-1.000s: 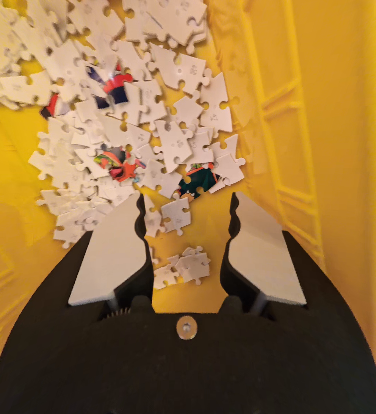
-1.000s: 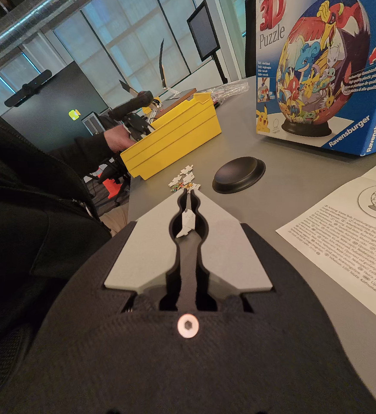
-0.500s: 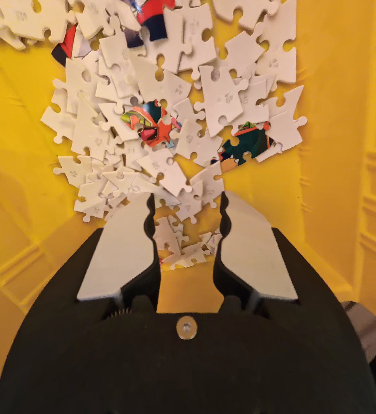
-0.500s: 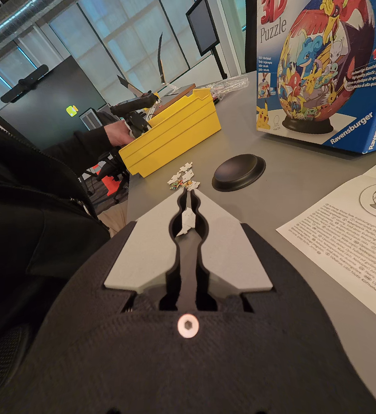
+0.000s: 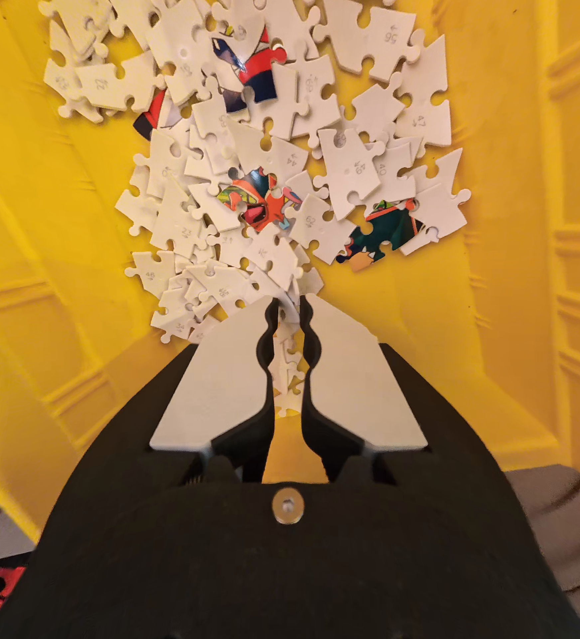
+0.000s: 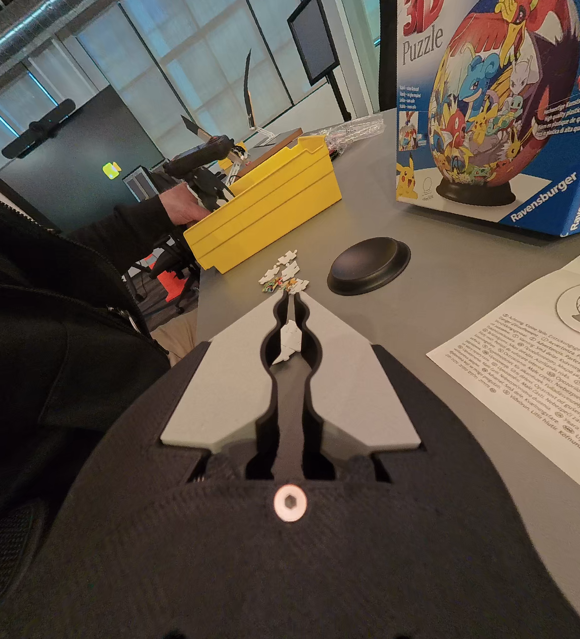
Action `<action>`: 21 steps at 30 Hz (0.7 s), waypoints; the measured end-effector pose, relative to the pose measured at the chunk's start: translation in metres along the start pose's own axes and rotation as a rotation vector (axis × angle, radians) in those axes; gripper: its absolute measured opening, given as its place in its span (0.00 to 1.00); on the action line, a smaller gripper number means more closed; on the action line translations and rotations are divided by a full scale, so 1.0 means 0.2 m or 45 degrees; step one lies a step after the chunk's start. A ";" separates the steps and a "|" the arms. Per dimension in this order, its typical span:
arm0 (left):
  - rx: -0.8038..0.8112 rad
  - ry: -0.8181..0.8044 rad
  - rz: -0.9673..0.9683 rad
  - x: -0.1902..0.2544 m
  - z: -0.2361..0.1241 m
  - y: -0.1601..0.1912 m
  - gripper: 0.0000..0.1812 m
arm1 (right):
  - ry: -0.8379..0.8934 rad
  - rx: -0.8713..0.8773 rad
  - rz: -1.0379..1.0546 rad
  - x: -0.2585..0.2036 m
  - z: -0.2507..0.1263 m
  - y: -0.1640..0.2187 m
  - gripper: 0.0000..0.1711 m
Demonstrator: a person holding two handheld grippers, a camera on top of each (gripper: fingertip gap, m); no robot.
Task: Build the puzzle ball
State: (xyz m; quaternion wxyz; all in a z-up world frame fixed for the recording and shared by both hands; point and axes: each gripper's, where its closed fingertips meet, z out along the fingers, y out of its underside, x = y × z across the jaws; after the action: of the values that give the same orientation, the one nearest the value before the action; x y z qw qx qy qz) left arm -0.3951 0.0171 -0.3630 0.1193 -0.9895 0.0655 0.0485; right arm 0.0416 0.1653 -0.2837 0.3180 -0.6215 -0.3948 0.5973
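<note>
Left gripper (image 5: 287,304) is down in the yellow bin (image 5: 509,242), fingers nearly pressed together on a white puzzle piece (image 5: 287,313) at the 6 o'clock edge of the piece heap (image 5: 281,166); a narrow gap shows and only the piece's edge is visible, so I can't tell how firm the bite is. Risk 1: pieces overlap tightly there, so the pinch may catch two at once, or a tab hooked into a neighbour may drag extras up and drop them outside the bin. Risk 2: a thin, slick plastic piece held by its rim can pivot or slide out on the lift. Most pieces lie blank side up, so picking the wrong one is easy. Right gripper (image 6: 290,301) hangs low over the grey surface (image 6: 454,311), fingers clamped on a small white piece (image 6: 290,340) that sits back in the scalloped hollow rather than at the tips, so it could rotate and then misalign at joining. The small joined cluster (image 6: 283,276) lies at 12 o'clock just past the right tips, black stand (image 6: 368,266) at 1 o'clock, puzzle box (image 6: 503,114) beyond, instruction sheet (image 6: 530,380) at 3 o'clock. The loose cluster will slide on the surface if pushed sideways.
</note>
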 end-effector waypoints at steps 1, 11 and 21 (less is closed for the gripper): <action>0.007 -0.009 0.004 -0.01 -0.01 0.00 0.06 | 0.000 0.000 0.000 0.00 0.00 0.00 0.01; 0.070 -0.007 0.013 -0.01 -0.05 -0.02 0.02 | 0.002 0.001 0.003 0.00 0.00 0.00 0.01; 0.247 0.206 -0.085 0.03 -0.14 -0.05 0.03 | 0.001 -0.003 0.003 0.00 0.00 0.00 0.01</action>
State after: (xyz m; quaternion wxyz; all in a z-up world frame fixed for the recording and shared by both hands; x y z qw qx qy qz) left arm -0.3857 0.0190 -0.3346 0.2105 -0.9756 0.0463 -0.0420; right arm 0.0414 0.1655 -0.2839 0.3167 -0.6224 -0.3947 0.5971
